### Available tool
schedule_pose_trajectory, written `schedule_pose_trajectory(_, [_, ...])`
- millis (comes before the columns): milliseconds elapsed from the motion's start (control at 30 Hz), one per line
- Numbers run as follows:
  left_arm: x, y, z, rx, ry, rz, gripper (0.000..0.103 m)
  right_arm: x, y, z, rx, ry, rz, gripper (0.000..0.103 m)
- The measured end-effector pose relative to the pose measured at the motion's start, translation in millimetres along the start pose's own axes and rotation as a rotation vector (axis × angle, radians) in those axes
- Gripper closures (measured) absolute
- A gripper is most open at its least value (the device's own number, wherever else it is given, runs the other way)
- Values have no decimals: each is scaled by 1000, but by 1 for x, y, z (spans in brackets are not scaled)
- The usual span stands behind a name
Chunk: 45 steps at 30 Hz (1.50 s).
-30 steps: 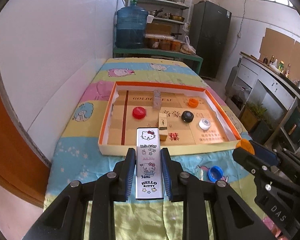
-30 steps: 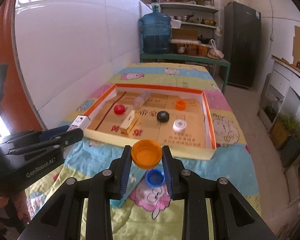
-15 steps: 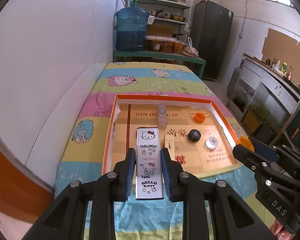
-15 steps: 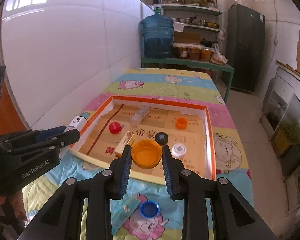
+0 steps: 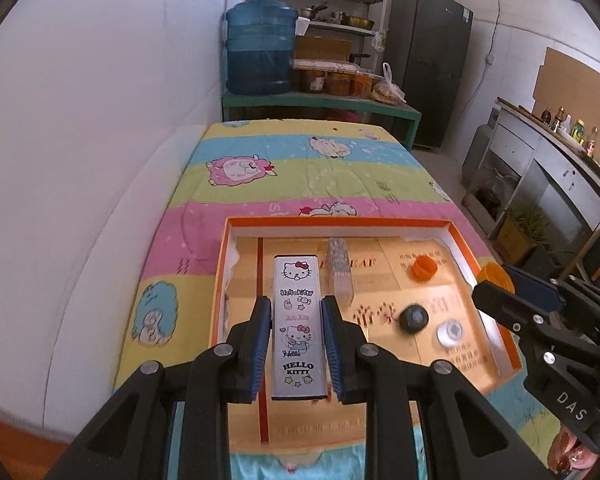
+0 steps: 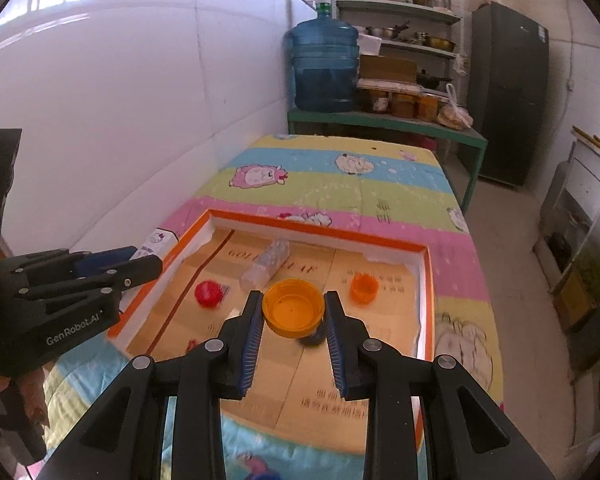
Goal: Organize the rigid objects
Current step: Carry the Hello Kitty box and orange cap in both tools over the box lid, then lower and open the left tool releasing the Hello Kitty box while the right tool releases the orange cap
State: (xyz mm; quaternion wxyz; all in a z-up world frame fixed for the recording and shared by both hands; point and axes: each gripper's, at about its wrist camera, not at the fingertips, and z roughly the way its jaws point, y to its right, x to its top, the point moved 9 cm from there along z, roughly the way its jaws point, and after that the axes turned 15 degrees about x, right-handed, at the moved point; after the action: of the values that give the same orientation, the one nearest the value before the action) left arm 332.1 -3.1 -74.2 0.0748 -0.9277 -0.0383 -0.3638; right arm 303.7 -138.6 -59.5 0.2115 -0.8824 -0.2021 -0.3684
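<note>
Hello Kitty box (image 5: 299,324), one slim glossy rectangle, sits clamped in the left gripper (image 5: 296,344) above the left part of the orange-rimmed cardboard tray (image 5: 454,229). Inside lie one red cap (image 6: 208,293), one clear ribbed plastic piece (image 5: 340,274), one small orange cap (image 5: 423,269), one black cap (image 5: 414,319), one white cap (image 5: 450,332). Over the tray's middle the right gripper (image 6: 293,318) pinches one wide round orange lid (image 6: 293,313). Both grippers have advanced from the patterned cloth (image 5: 320,168) edge to over the tray
</note>
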Motion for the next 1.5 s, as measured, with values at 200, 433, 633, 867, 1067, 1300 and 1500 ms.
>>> schedule_pose_trajectory(200, [22,4,31,3,-43,11,77,21,20,30,14,-43,4,72])
schedule_pose_trajectory(433, [31,11,63,1,-100,17,77,33,38,66,12,-95,5,72])
schedule_pose_trajectory(633, [32,13,83,12,-133,24,77,32,45,90,26,-128,22,72])
schedule_pose_trajectory(867, [29,15,100,21,-160,26,77,29,52,107,42,-156,45,72])
schedule_pose_trajectory(1067, [27,13,111,30,-170,27,77,23,60,120,43,-181,61,72])
schedule_pose_trajectory(1300, [28,13,120,45,-165,39,77,16,63,130,48,-202,70,72])
schedule_pose_trajectory(1500, [22,14,128,47,-175,49,77,13,65,134,53,-212,71,72])
